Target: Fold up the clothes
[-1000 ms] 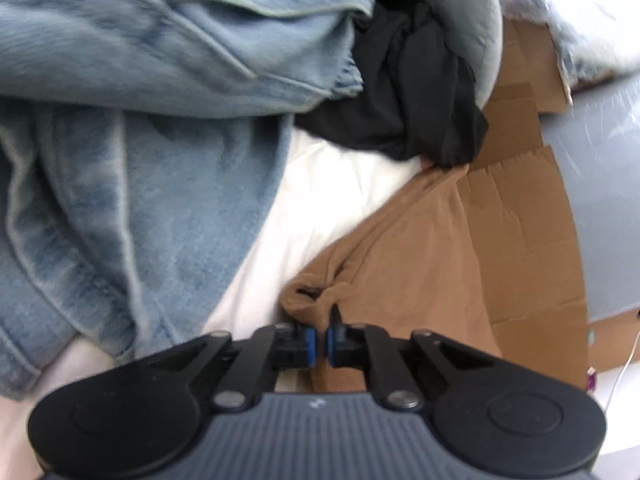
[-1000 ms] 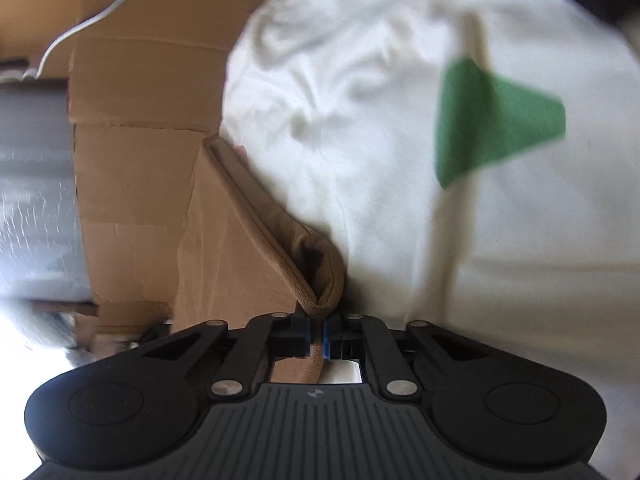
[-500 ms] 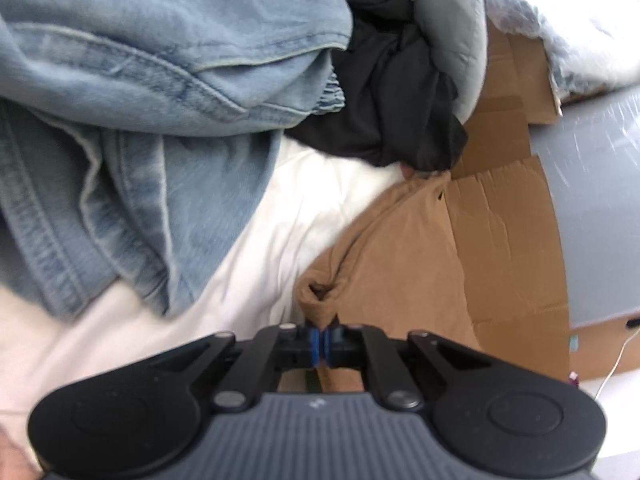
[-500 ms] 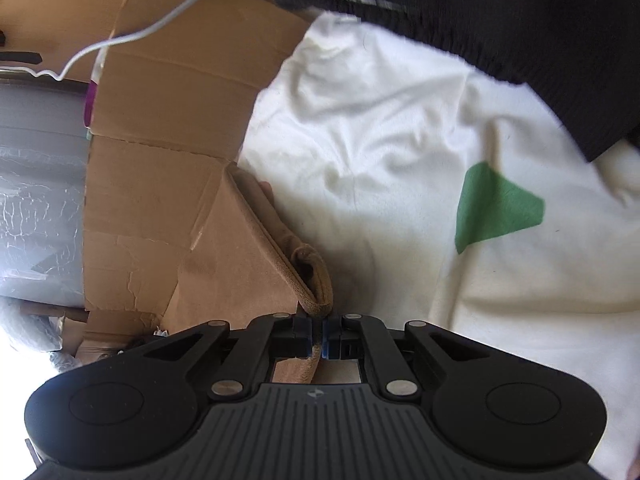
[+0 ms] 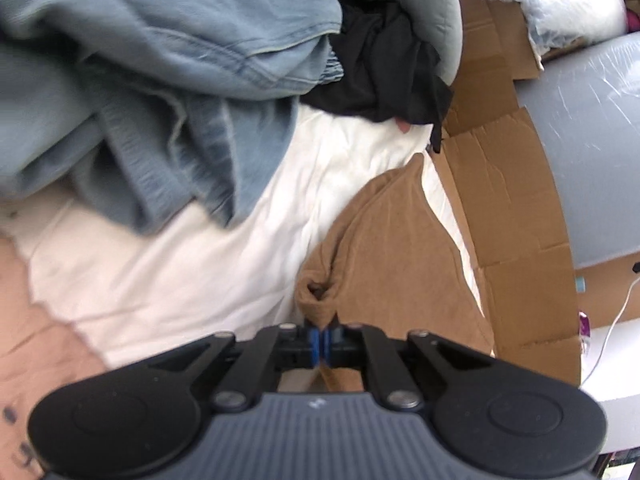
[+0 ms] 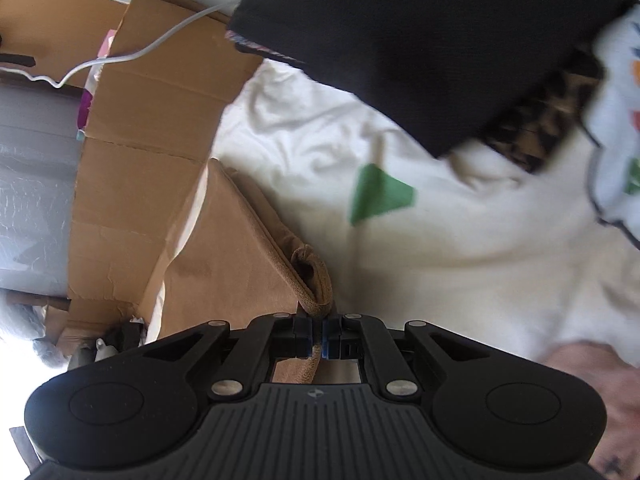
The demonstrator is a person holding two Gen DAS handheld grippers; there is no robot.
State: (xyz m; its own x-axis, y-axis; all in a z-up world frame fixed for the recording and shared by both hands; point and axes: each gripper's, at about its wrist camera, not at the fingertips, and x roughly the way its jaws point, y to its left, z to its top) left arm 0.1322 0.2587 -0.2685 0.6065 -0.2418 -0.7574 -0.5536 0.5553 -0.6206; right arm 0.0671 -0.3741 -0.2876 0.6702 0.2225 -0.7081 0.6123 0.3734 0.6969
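A tan brown garment [image 5: 384,264] hangs stretched between both grippers over a white sheet [image 5: 192,272]. My left gripper [image 5: 322,340] is shut on one bunched corner of it. In the right wrist view the same tan garment [image 6: 236,260] runs away to the left, and my right gripper [image 6: 318,338] is shut on its rolled hem. The cloth's far edge lies over flattened cardboard [image 5: 508,208].
Light blue jeans [image 5: 160,80] are piled at the upper left, with a black garment [image 5: 384,64] and a grey cushion [image 5: 436,12] behind. A black cloth [image 6: 420,40], a green triangle patch [image 6: 378,194], a white cable [image 6: 152,48] and a printed white fabric [image 6: 620,120] show on the right side.
Both grippers have lifted and pulled back, carrying the tan garment off the cardboard toward the white sheet. More of the sheet and the black cloth has come into view.
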